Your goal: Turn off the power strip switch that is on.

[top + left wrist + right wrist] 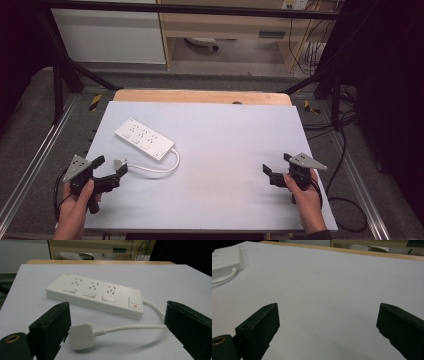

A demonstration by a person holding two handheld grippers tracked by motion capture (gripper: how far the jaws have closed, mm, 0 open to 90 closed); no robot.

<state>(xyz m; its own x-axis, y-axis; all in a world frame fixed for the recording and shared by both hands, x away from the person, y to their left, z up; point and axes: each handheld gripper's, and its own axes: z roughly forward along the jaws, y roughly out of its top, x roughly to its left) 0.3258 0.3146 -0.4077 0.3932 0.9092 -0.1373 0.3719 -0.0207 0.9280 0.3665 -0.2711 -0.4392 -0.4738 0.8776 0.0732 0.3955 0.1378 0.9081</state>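
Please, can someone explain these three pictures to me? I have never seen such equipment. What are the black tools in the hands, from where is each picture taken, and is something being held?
A person sits at a table covered in white and holds a hand tool in each hand: the left gripper and the right gripper, each with two black jaws. The high view looks down from above the person. The other two pictures come from small cameras riding on the grippers, looking out between their jaws. On the table lies a white power strip with three sockets and a switch; its cable curls round to a white plug. In the left gripper view the plug lies between the open jaws, next to one of them, not clamped. The right gripper is open too, over bare table.
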